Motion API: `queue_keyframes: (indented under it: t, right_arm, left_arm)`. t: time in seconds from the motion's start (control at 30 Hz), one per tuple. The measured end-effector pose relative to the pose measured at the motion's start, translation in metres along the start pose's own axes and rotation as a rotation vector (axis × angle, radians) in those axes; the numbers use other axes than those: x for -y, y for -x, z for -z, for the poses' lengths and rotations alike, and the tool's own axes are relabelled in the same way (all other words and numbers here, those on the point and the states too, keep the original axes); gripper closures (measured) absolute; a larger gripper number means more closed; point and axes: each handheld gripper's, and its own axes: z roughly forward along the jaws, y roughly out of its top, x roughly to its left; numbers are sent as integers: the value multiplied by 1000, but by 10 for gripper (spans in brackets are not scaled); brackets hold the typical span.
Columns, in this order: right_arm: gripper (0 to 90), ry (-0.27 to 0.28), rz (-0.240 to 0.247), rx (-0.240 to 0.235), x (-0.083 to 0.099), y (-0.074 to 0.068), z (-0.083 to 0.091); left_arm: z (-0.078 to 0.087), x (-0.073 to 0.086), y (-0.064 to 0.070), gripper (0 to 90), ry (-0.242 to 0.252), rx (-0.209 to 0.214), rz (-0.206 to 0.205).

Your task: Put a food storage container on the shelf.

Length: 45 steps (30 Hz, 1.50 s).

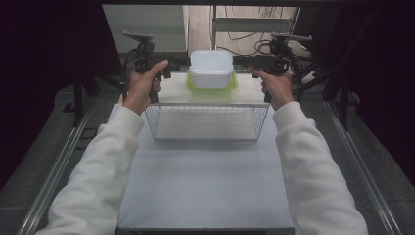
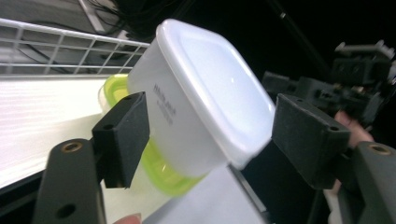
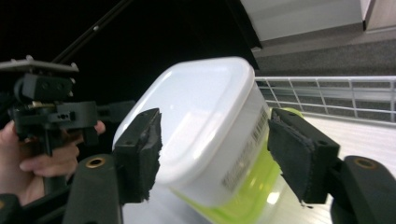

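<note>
Your left tongs (image 1: 181,61) and right tongs (image 1: 240,60) stand wide, one at each side of the white box (image 1: 211,68). The box sits upside down on its green lid (image 1: 212,87), on the tabletop (image 1: 205,181) just behind the wire basket (image 1: 207,121). Whether the pads touch it, I cannot tell.

This looks like a lab or recording rig rather than a home. A plain white bench (image 1: 205,186) stands on grey floor between metal rails (image 1: 54,171), hemmed in by black curtains (image 1: 44,49) on both sides. Loose cables (image 1: 244,36) trail across the floor behind, and dark stands (image 1: 337,83) flank the bench.
</note>
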Motion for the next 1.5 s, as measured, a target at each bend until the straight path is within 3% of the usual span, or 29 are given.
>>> queue_keyframes:
  t: [0.03,0.13,0.17,0.33,0.37,0.47,0.5,0.6,0.63,0.67,0.73,0.8,0.83,0.87,0.9,0.93,0.97,1.0,1.03,1.07,1.1,1.2,1.23,1.3,1.5]
  right_arm:
    - [329,-7,29,-12,4,1,6]
    - [304,-15,67,-22,12,0,17]
    - [292,-13,81,-21,17,-1,22]
    - [269,-2,115,-30,35,-2,38]
    - [262,-2,128,-33,44,-3,45]
    - [261,-7,145,-29,54,-4,51]
    - [260,-23,170,-16,66,-7,57]
    - [260,-33,185,-16,80,-7,63]
    - [260,-40,195,-13,94,-6,68]
    - [260,-40,195,-13,94,-6,68]
    - [259,-50,211,2,112,-3,73]
    - [258,-52,217,10,121,-1,76]
    - [257,-59,215,7,137,4,80]
    - [257,-59,215,7,137,4,80]
    - [257,-63,221,12,152,9,83]
    - [257,-63,221,12,152,9,83]
    - [257,-77,240,26,166,13,84]
    - [257,-77,240,26,166,13,84]
    - [256,-87,253,47,179,19,85]
    - [256,-87,253,47,179,19,85]
    - [256,-99,247,48,191,24,84]
    - [256,-111,238,55,203,29,81]
    - [256,-120,227,59,211,32,80]
    - [256,-127,222,67,218,35,79]
    - [249,-100,206,63,226,38,81]
  left_arm:
    - [7,5,4,258,2,3,-34]
    - [14,10,6,253,8,7,-55]
    - [23,17,9,250,18,8,-79]
    - [38,38,14,244,21,14,-113]
    - [46,51,16,243,10,10,-137]
    - [51,63,17,242,0,7,-157]
    - [57,79,18,240,-12,-1,-173]
    - [61,92,18,236,-16,-4,-182]
    - [64,104,17,236,-23,-9,-191]
    - [66,110,17,236,-25,-14,-195]
    - [71,135,15,236,-33,-44,-217]
    - [72,141,14,239,-34,-54,-218]
    - [74,156,9,238,-40,-75,-217]
    - [74,156,9,238,-40,-75,-217]
    - [75,171,3,239,-45,-94,-219]
    - [75,171,3,239,-45,-94,-219]
    - [74,184,-2,240,-53,-115,-224]
    - [74,184,-2,243,-53,-115,-224]
    - [73,198,-6,249,-62,-152,-243]
    - [73,198,-6,252,-62,-152,-243]
    - [71,211,-11,254,-75,-178,-249]
    - [68,223,-18,252,-106,-191,-252]
    - [65,233,-26,252,-127,-195,-233]
    - [64,237,-30,245,-154,-205,-225]
    - [66,235,-30,244,-136,-211,-222]
